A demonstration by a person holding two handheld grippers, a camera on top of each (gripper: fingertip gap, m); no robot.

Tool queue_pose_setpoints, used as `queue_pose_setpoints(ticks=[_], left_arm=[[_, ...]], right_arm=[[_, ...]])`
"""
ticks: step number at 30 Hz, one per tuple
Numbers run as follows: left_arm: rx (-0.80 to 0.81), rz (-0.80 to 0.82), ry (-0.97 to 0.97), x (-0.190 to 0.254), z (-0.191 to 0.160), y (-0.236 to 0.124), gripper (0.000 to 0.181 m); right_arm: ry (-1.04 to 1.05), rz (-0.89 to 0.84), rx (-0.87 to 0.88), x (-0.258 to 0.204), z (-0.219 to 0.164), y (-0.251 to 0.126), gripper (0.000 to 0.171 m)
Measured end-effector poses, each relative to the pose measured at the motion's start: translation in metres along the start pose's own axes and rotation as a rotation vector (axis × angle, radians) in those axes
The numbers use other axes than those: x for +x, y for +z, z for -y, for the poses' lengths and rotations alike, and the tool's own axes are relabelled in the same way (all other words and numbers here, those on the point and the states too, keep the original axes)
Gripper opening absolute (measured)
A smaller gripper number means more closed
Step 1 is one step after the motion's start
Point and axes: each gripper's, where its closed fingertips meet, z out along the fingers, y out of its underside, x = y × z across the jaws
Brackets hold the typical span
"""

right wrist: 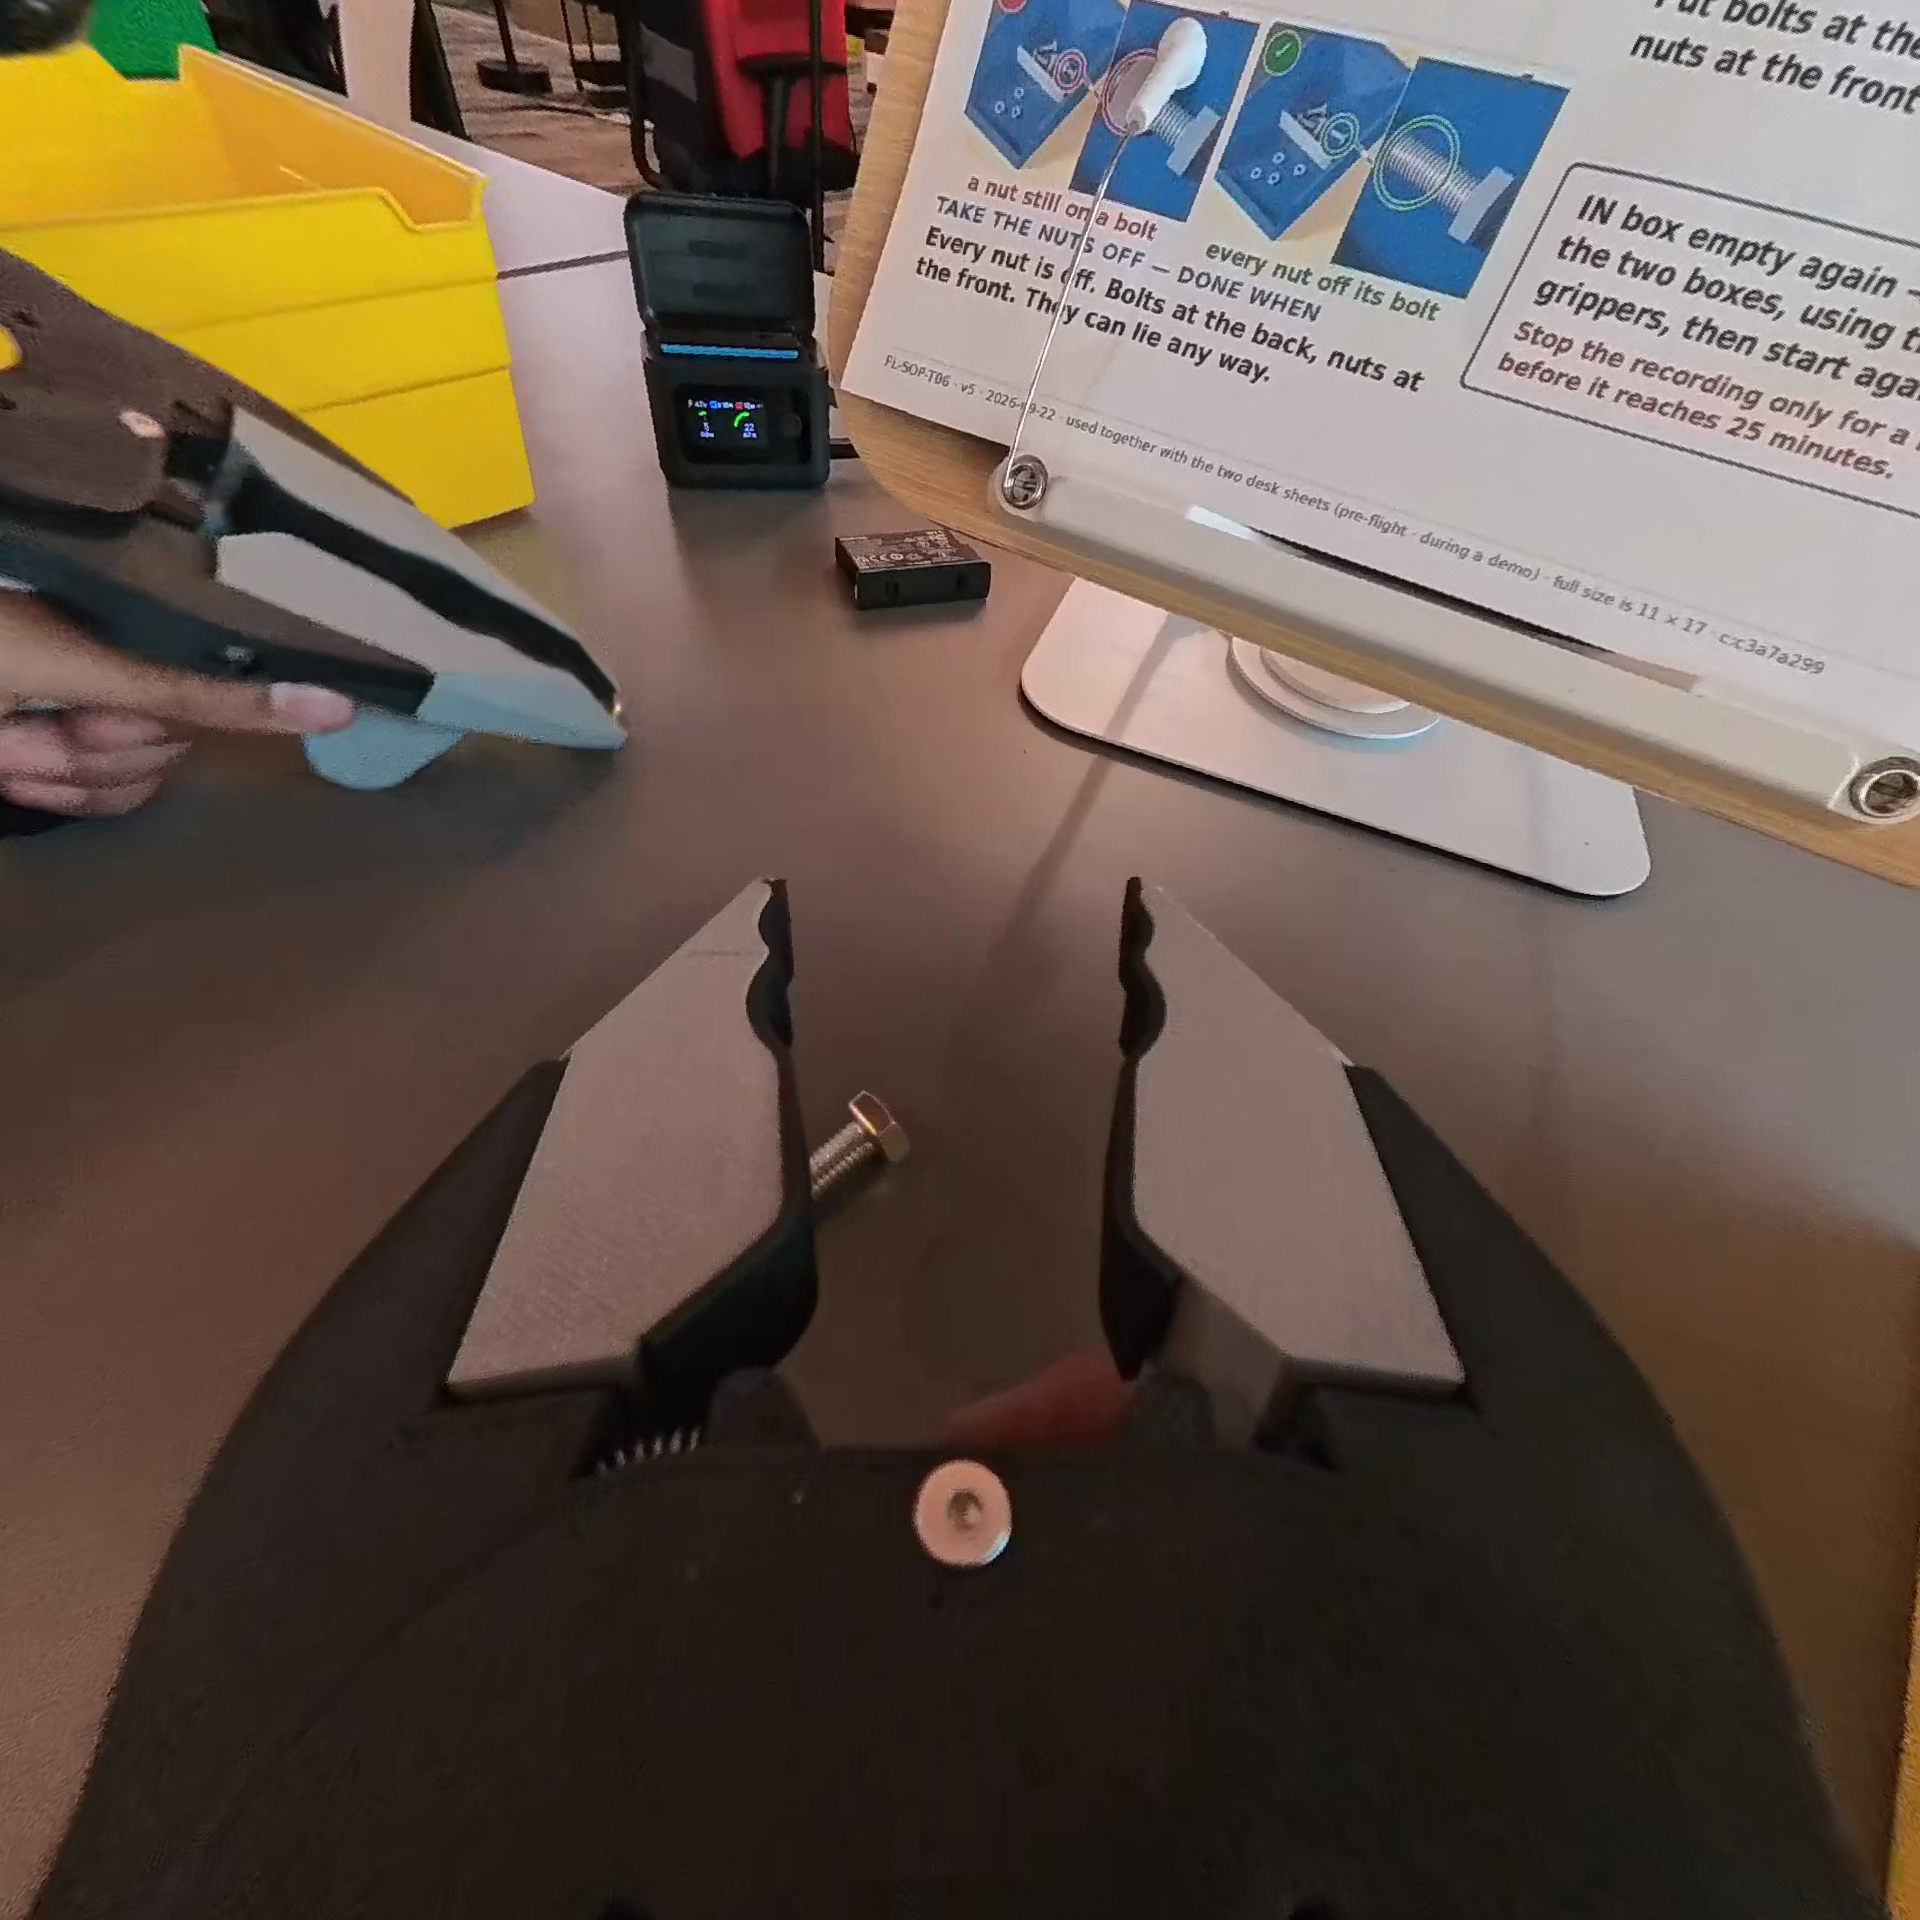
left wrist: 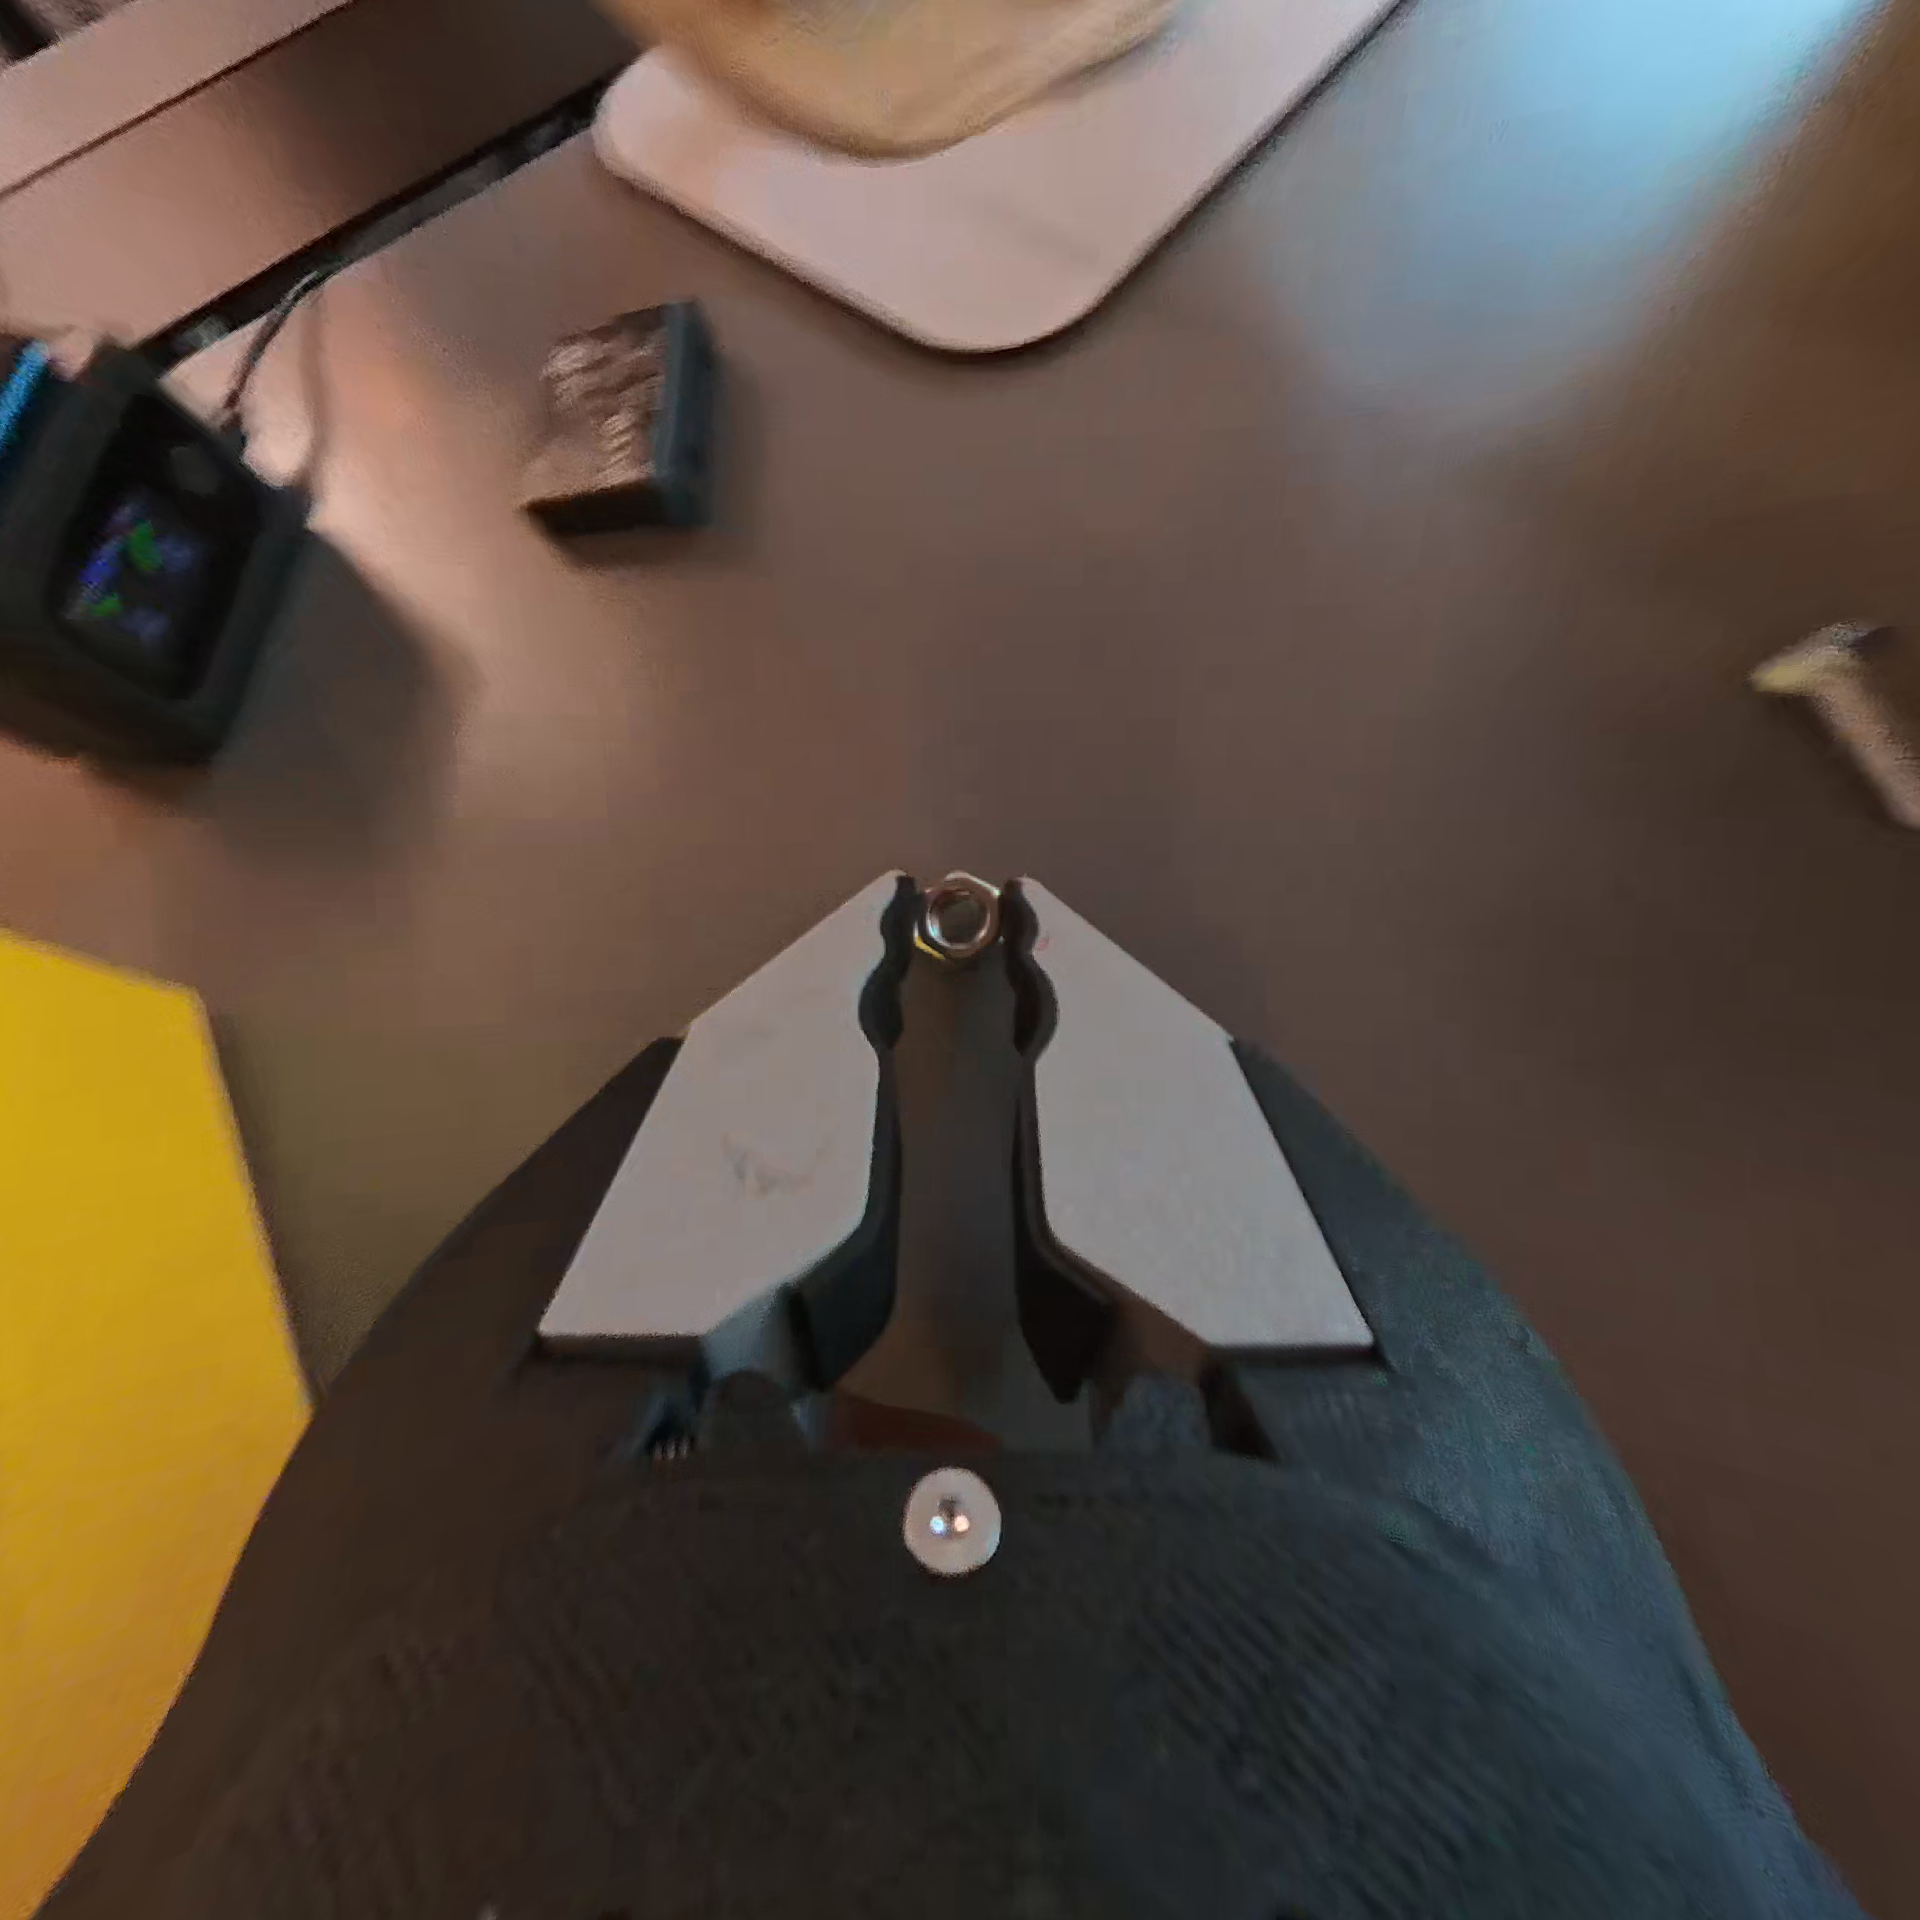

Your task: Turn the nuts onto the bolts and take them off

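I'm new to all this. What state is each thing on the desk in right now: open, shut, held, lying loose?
Left gripper: shut on the nut.
Nut: clamped at the fingertips, hole facing the camera.
Right gripper: open, holding nothing.
Bolt: lying loose on the table between the right gripper's fingers, no nut on it.
Black case: lid up, small screen lit.
Yellow bin: open-topped; contents hidden.
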Motion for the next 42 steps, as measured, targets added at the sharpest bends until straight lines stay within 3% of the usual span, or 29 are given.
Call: queue_pose_setpoints(ticks=[5,9,14,16,20,24,27,34,38,42], left_arm=[[0.105,-0.233,0.156,0.078,0.011,-0.021,0.016],[0.201,-0.344,0.425,0.126,0.007,-0.039,0.016],[0.302,-0.461,0.459,0.165,0.009,-0.063,0.016],[0.274,-0.388,0.437,0.159,0.01,-0.055,0.016],[0.171,-0.378,0.353,0.158,0.004,-0.045,0.016],[0.132,-0.29,0.388,0.153,0.0,-0.036,0.012],[0.108,-0.309,0.369,0.155,-0.002,-0.035,0.027],[0.253,-0.27,0.147,0.126,0.02,-0.048,0.03],[0.338,-0.102,0.042,0.089,0.031,-0.053,0.027],[0.39,0.092,0.07,0.06,0.036,-0.059,0.024]], right_arm=[[0.02,-0.011,0.022,0.009,0.003,-0.004,0.06],[0.047,-0.016,0.039,0.014,0.006,-0.008,0.06],[0.016,-0.018,0.01,0.013,-0.001,-0.007,0.058],[-0.003,-0.039,-0.017,0.016,-0.006,-0.007,0.047],[0.002,-0.085,-0.051,0.024,-0.013,-0.009,0.049],[-0.016,-0.085,-0.086,0.02,-0.018,-0.01,0.049],[-0.046,-0.088,-0.12,0.016,-0.024,-0.011,0.047],[-0.078,-0.061,-0.157,0.004,-0.031,-0.018,0.042],[-0.058,-0.015,-0.166,-0.005,-0.034,-0.023,0.04],[-0.042,-0.006,-0.212,-0.011,-0.044,-0.03,0.032]])
